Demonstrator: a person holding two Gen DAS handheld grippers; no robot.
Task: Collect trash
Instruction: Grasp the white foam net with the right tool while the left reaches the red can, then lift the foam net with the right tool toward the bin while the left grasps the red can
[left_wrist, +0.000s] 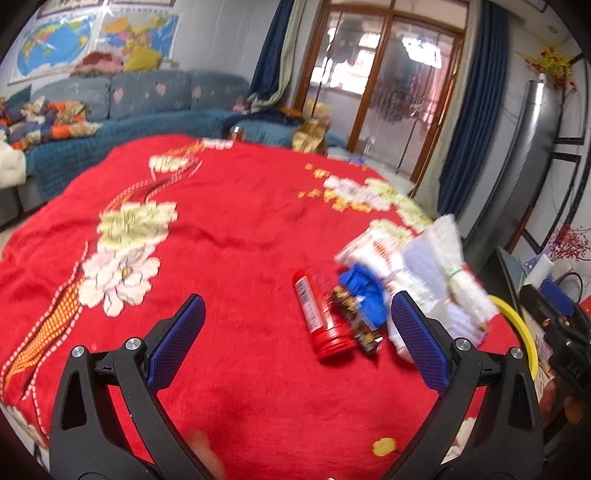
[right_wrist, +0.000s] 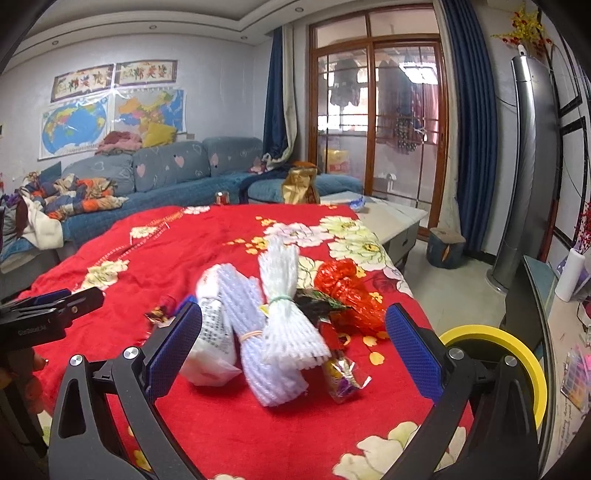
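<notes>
Trash lies in a pile on the red flowered blanket. In the left wrist view I see a red tube, a blue wrapper, a dark candy wrapper and white foam net bundles. My left gripper is open and empty, just short of the tube. In the right wrist view the foam net bundles, a white packet, a red plastic bag and a shiny candy wrapper lie between my open right gripper's fingers. It holds nothing.
A yellow bin rim stands right of the bed, also in the left wrist view. The left gripper shows at the left edge. A blue sofa, grey coffee table and tower air conditioner stand beyond.
</notes>
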